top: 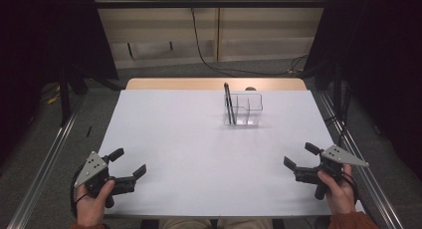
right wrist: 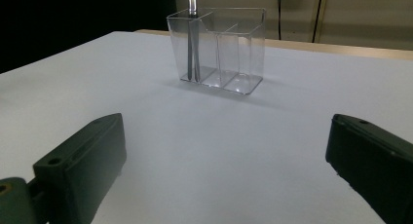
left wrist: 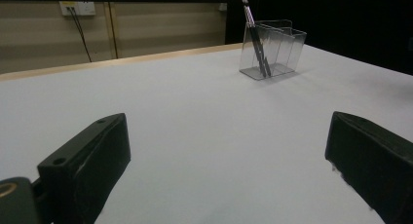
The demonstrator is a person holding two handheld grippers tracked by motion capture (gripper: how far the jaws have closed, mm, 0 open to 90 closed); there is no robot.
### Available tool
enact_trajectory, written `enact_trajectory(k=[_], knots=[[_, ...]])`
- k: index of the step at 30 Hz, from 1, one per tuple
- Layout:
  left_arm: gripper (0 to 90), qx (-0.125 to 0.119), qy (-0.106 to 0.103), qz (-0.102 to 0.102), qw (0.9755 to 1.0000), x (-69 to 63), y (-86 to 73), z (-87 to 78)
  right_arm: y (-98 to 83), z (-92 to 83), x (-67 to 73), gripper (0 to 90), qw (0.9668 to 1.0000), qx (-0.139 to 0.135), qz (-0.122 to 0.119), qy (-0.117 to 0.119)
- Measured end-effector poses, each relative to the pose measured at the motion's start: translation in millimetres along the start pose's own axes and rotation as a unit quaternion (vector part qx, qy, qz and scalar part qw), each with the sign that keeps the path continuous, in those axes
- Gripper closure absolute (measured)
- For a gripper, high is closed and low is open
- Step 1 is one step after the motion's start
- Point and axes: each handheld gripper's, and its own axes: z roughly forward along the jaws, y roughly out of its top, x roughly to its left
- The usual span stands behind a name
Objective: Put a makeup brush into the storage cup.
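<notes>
The left tool point(top: 130, 162) rests at the near left of the white tabletop point(top: 199, 154), jaws spread and empty. Well beyond, at the far middle, a clear divided organizer point(top: 244, 109) holds dark pens point(top: 228, 103) in its left compartment. The right tool point(top: 299, 156), near right, is likewise spread and empty. Judging by this, no handling is under way.

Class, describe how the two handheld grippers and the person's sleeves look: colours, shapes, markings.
Each handheld black gripper, left and right, has two blocky black jaws with small round holes near their ends. A grey three-cornered plate with dark dots sits on top of each. A dark cable loops by the left hand. Rust-orange sleeve cuffs show at both wrists, clearest behind the right hand.
</notes>
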Motion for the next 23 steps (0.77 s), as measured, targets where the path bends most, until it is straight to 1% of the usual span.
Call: enact_trajectory(k=[3,5,6,8,12,14,19,23], knots=[[2.7,-0.001,0.000,-0.002,1.0000,-0.4,0.3,-1.5,-2.2,-4.0,0.1,0.7,1.0000,-0.002,0.001,-0.003],[2.7,-0.001,-0.003,-0.001,1.0000,-0.3,0.0,-3.4,-3.1,-5.4,0.7,0.7,1.0000,-0.002,0.001,0.002],[2.7,-0.001,0.000,-0.003,1.0000,-0.2,-0.4,-3.8,-3.2,-6.5,1.2,0.8,1.0000,-0.002,0.000,0.001],[2.7,-0.002,0.000,-0.002,1.0000,0.4,0.0,-3.8,-3.3,-8.6,2.5,0.5,1.0000,-0.009,-0.004,0.001],[2.7,0.002,-0.005,0.007,1.0000,-0.8,0.9,-0.2,-4.5,-11.9,1.4,0.2,0.9999,-0.012,-0.001,-0.004],[2.7,0.003,-0.009,0.010,0.9999,-1.6,1.1,1.3,-4.9,-12.0,0.6,0.2,0.9999,-0.013,-0.001,-0.003],[2.7,0.005,-0.008,0.010,0.9999,-1.0,1.1,2.9,-4.6,-10.8,1.5,0.2,0.9999,-0.011,-0.006,0.003],[2.7,0.007,-0.007,0.012,0.9999,-1.5,1.1,2.9,-4.7,-10.7,0.6,0.3,0.9999,-0.013,0.001,0.002]])
